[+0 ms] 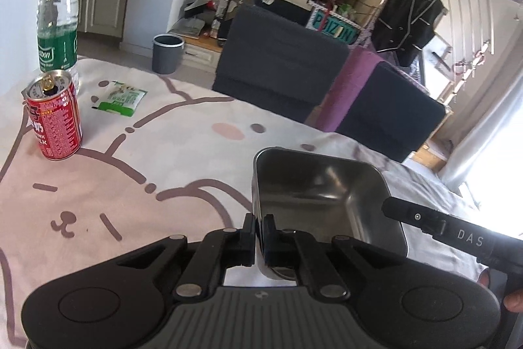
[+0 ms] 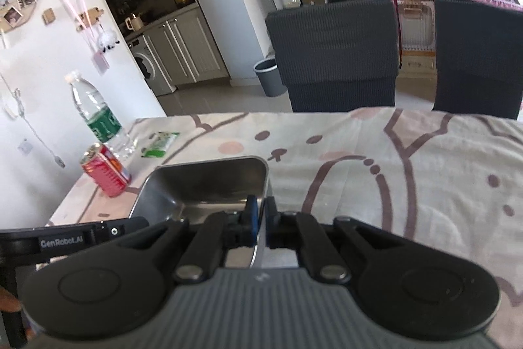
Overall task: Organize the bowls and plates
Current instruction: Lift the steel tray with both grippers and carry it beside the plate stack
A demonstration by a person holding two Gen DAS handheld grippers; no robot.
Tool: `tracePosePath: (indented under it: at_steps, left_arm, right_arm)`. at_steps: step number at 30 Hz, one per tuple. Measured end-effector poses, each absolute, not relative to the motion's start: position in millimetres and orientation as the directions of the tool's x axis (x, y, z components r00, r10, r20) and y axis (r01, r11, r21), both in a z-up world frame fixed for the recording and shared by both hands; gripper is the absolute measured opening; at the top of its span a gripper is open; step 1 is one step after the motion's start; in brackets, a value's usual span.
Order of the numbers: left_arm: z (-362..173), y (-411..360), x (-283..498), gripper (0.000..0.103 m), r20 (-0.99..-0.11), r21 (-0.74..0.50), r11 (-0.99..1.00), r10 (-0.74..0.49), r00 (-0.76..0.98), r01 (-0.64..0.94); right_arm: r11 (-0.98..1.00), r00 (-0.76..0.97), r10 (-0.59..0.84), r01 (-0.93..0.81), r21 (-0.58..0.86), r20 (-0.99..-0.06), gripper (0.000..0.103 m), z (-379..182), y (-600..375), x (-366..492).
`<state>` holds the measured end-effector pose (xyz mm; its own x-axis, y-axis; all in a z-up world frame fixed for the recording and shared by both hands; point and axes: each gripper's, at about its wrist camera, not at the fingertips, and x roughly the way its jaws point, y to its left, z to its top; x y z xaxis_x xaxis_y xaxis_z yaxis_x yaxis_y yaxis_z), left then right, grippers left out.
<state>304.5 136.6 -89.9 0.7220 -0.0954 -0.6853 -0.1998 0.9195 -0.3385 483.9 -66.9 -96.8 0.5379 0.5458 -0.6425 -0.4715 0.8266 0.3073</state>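
1. Steel tray (image 1: 327, 201), rectangular with rounded corners and an empty, shiny inside, sits over the table (image 1: 130, 185) near its front edge, pinched on two opposite walls at once.
2. Left tool (image 1: 259, 237) is clamped tight on the tray's left wall, one finger inside and one outside the rim (the wall shows as a thin metal strip between the pads).
3. Right tool (image 2: 260, 226) is clamped the same way on the tray's right wall (image 2: 261, 185); its blue-faced pads press the thin metal from both sides.
4. In the left wrist view, the right tool's black arm (image 1: 441, 226) reaches in from the lower right over the tray's right rim; in the right wrist view, the left tool's arm (image 2: 81, 234) enters from the left edge.
5. Whether the tray's base rests on the table or hangs just above it cannot be told from either view.
6. Tablecloth (image 2: 392, 185) is pale pink with brown cartoon line drawings.
7. Red drink can (image 1: 54, 116), opened on top, stands at the table's left side, well apart from the tray.
8. Clear water bottle (image 1: 59, 18) with a green label stands just behind the can, and a small green and white packet (image 1: 121, 102) lies flat near both.
9. Two dark grey chairs (image 2: 333, 54) stand at the table's far side, and a grey bin (image 2: 269, 77) sits on the floor beyond.
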Motion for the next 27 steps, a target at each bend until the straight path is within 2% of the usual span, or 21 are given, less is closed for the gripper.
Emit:
tracePosePath:
  at_steps: [8,16,27]
  left_arm:
    - [-42,113,256,0.004,-0.623,-0.367,0.922,-0.144,0.769,-0.125]
    - [-20,78,212,0.004,-0.61,-0.365,0.931,-0.219,0.761,-0.025]
    - [-24,16,163,0.005,-0.597,-0.402,0.908,-0.354,0.72,0.114]
  right_arm:
    - [0.836,0.58,0.531,-0.476,0.272,-0.618,0.006,-47,-98,432]
    - [0.862,0.614,0.486,-0.454,0.225,-0.622,0.007,-20,-133,373]
    - [0.906,0.681,0.42,-0.351,0.236,-0.601,0.006,-15,-206,293]
